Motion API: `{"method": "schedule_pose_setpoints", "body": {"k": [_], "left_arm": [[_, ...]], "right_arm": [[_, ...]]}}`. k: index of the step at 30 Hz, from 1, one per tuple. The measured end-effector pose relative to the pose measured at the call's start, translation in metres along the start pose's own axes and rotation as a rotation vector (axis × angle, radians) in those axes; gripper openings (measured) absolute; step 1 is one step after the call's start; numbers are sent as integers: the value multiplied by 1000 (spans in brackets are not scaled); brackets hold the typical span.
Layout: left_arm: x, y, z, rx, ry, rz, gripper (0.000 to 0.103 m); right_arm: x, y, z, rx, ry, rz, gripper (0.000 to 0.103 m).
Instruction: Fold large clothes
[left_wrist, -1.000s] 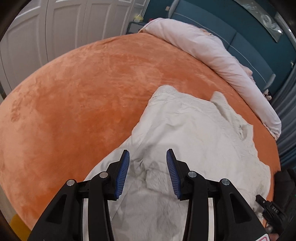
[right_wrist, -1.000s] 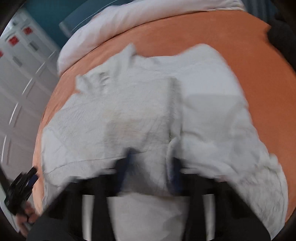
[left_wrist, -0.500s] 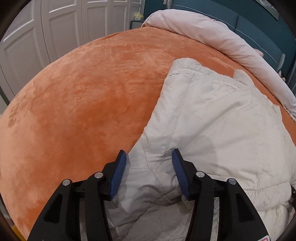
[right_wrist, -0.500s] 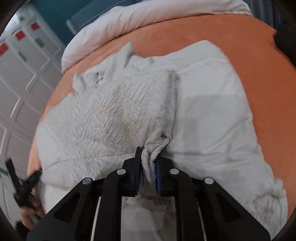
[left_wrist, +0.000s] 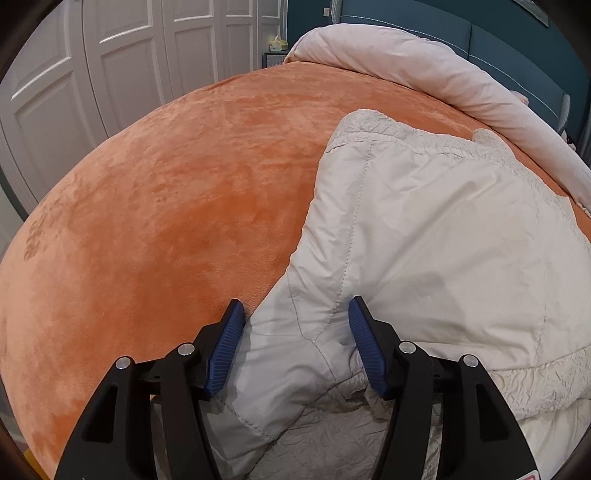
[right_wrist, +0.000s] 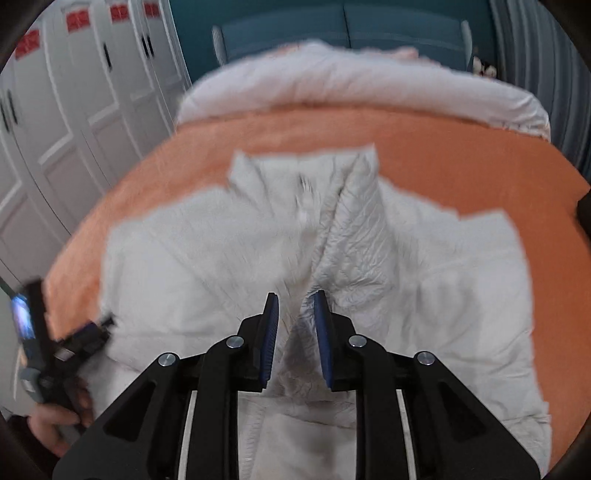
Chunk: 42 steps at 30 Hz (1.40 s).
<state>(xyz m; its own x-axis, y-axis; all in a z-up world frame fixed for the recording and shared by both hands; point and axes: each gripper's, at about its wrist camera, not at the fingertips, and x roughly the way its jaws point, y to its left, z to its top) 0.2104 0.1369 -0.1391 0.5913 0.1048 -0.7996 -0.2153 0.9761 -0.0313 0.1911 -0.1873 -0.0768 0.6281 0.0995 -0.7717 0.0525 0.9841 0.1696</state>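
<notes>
A large cream quilted jacket (left_wrist: 424, 236) lies spread on an orange bed cover (left_wrist: 166, 206); it also shows in the right wrist view (right_wrist: 369, 251). My left gripper (left_wrist: 295, 314) is open, its blue pads either side of a sleeve or side panel at the jacket's left edge, not closed on it. My right gripper (right_wrist: 295, 302) is partly open over the jacket's middle, with a crinkled fold of lining just ahead of the pads and not gripped. The left gripper (right_wrist: 40, 332) and the hand holding it show at the lower left of the right wrist view, which is blurred.
A rolled pale pink duvet (left_wrist: 424, 70) lies along the head of the bed before a teal headboard (right_wrist: 343, 33). White wardrobe doors (left_wrist: 92, 74) stand to the left. Orange cover stretches left of the jacket.
My right gripper was shut on a bunched fold half a second ago; now it has let go and pulled back. My left gripper moved to the jacket's left edge and stayed open.
</notes>
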Motion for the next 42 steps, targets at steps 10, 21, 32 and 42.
{"method": "schedule_pose_setpoints", "body": {"k": [10,21,32,42], "left_arm": [[-1,1,1,-5,1,-3,62],[-37,-39,104,-88,-133,-197,70],[60,-68,73,43,-85,-73,74],[59,-64,69,32,-110,-78,75]], "right_arm": [[-37,-147,-42,371,-10,-220,22],[-22,-61,79,156,-112,91,25],[129,73,173,-82,52,160,43],[188,50,189,126,55,199,4]]}}
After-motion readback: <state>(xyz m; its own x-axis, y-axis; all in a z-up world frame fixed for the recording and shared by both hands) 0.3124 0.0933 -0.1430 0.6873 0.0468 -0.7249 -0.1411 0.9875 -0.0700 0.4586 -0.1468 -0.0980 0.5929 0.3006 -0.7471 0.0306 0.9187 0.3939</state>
